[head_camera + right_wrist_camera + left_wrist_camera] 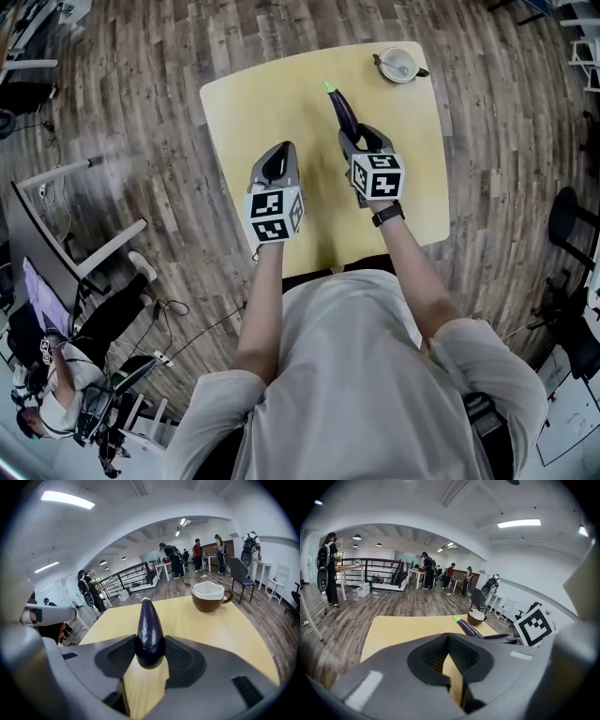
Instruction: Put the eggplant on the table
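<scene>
The right tool [361, 139] clamps the blunt end of the eggplant [150, 632] over the table [244, 103]; the left tool [278, 155] is closed and empty. Best to settle the eggplant flat before spreading the jaws, or it may roll.

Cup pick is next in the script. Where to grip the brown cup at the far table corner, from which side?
Probably pinch the rim wall of the cup, one jaw inside, coming down from above opposite the handle. It stands upright, open-topped, and its handle juts sideways, small for these jaws.
</scene>
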A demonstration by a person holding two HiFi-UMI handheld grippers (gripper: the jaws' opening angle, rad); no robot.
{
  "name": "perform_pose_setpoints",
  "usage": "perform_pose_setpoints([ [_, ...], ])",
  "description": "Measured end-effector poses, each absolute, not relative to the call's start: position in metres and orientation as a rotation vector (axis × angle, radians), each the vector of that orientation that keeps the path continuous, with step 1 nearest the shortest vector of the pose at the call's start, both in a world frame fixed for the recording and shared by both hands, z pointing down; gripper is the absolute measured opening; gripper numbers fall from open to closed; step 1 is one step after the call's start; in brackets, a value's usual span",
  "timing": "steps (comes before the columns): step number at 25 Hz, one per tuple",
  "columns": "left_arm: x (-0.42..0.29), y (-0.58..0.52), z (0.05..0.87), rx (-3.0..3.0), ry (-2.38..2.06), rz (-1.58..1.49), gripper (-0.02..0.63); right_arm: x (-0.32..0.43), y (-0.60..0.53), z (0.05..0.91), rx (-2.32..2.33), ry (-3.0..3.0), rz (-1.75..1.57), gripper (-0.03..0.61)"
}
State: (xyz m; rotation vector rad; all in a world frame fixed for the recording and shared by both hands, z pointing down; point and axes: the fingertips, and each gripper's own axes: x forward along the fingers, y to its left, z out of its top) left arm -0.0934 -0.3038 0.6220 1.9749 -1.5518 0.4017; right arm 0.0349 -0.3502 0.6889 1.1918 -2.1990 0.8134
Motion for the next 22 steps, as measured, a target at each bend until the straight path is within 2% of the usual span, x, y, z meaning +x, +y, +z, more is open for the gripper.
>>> perform_pose_setpoints([
  [22, -0.088, -0.288, 0.656, 1.94, -1.48, 0.384, 0.008, 0.039, -0.35, 0.735, 1.225, -2.069, 0.786, 0.195],
])
